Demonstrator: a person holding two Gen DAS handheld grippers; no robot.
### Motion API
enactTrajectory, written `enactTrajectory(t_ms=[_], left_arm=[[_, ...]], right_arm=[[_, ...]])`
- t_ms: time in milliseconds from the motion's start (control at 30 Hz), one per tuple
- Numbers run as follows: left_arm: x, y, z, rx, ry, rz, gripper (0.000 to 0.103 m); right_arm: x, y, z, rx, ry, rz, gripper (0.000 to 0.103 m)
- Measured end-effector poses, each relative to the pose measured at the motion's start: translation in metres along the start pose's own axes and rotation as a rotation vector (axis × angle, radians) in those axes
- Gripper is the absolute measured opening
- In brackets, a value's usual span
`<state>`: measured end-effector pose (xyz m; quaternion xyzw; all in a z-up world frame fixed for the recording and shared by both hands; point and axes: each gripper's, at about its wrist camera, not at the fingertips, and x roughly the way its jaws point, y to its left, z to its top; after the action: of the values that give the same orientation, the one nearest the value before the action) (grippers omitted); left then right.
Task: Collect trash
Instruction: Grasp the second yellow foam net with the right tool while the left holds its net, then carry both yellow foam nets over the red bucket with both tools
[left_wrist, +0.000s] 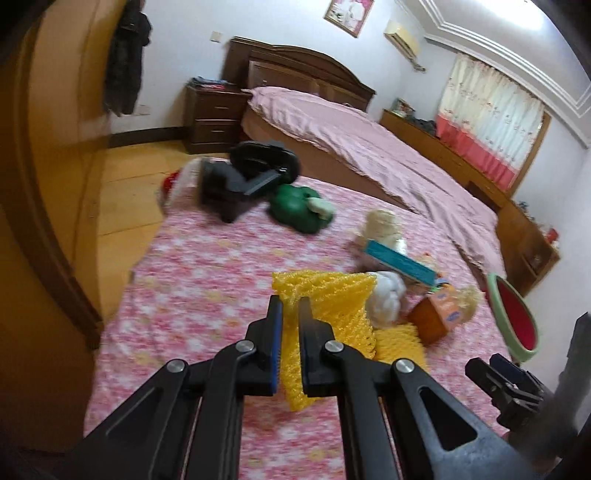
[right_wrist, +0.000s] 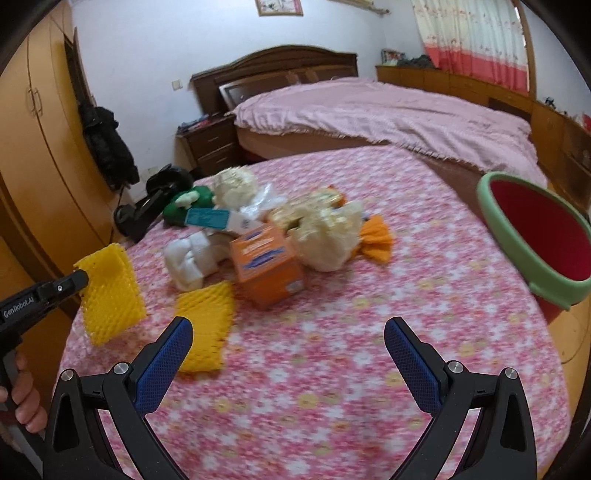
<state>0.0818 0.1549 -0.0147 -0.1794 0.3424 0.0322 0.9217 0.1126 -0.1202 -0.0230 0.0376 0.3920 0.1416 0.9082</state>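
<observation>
Yellow foam netting (left_wrist: 334, 295) is pinched between the fingers of the left gripper (left_wrist: 290, 306), which are closed tight on one edge of it; the sleeve hangs lifted off the flowered cover (right_wrist: 369, 350) of the near bed. It looks very light, soft and springy, so a grip anywhere on an edge should do, though it may flop and swing as it is carried. Seen from the right wrist, the held piece stands roughly upright, its long side running up and down, tilted a little away from the gripper. A second yellow net (right_wrist: 205, 325) lies flat on the cover, its long axis running toward the right gripper (right_wrist: 288, 350), whose fingers stand wide apart with nothing between them. Behind it sit an orange box (right_wrist: 267, 267), white wadded paper (right_wrist: 190, 260) and a cream bundle (right_wrist: 327, 236). A red bin with a green rim (right_wrist: 517, 251) stands at the right edge, well apart from the held net, likely where it belongs.
</observation>
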Motion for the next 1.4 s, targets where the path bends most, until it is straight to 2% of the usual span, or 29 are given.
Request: enactTrajectory(t_ms=[233, 333, 433, 467, 500, 533, 600, 700, 767, 833, 900, 1200, 1400], left_arm=[[-0.001, 0.019, -0.007, -0.019, -0.006, 0.044, 0.006], [0.000, 0.023, -0.010, -0.027, -0.005, 0.040, 0.007], [0.001, 0.024, -0.012, -0.027, -0.003, 0.031, 0.006], [0.002, 0.024, -0.013, -0.025, -0.003, 0.029, 0.006], [0.003, 0.023, -0.014, -0.022, -0.002, 0.027, 0.006], [0.003, 0.023, -0.014, -0.019, -0.001, 0.024, 0.006], [0.004, 0.023, -0.016, -0.019, 0.003, 0.008, 0.006], [0.005, 0.020, -0.017, -0.013, 0.006, -0.013, 0.006], [0.004, 0.017, -0.017, -0.007, 0.004, -0.027, 0.006], [0.002, 0.012, -0.017, 0.005, -0.001, -0.042, 0.006], [-0.001, 0.007, -0.017, 0.018, -0.008, -0.052, 0.006], [-0.017, -0.028, -0.007, 0.089, -0.044, -0.122, 0.006], [-0.025, -0.063, 0.006, 0.163, -0.077, -0.150, 0.006]], right_arm=[[0.023, 0.033, -0.001, -0.063, 0.057, 0.047, 0.102], [0.035, 0.047, -0.004, -0.097, 0.082, 0.043, 0.094], [0.042, 0.055, -0.009, -0.118, 0.112, 0.042, 0.092], [0.044, 0.057, -0.010, -0.122, 0.118, 0.040, 0.088], [0.049, 0.060, -0.012, -0.130, 0.137, 0.035, 0.075], [0.053, 0.061, -0.015, -0.134, 0.157, 0.029, 0.068], [0.056, 0.066, -0.017, -0.155, 0.143, 0.004, 0.066], [0.057, 0.070, -0.020, -0.182, 0.138, -0.032, 0.056], [0.056, 0.069, -0.021, -0.186, 0.127, -0.056, 0.043], [0.052, 0.064, -0.021, -0.168, 0.122, -0.067, 0.024], [0.047, 0.058, -0.022, -0.148, 0.121, -0.059, 0.015], [0.005, 0.045, -0.023, -0.131, 0.036, -0.034, 0.012], [-0.025, 0.022, -0.014, -0.059, -0.008, -0.035, 0.012]])
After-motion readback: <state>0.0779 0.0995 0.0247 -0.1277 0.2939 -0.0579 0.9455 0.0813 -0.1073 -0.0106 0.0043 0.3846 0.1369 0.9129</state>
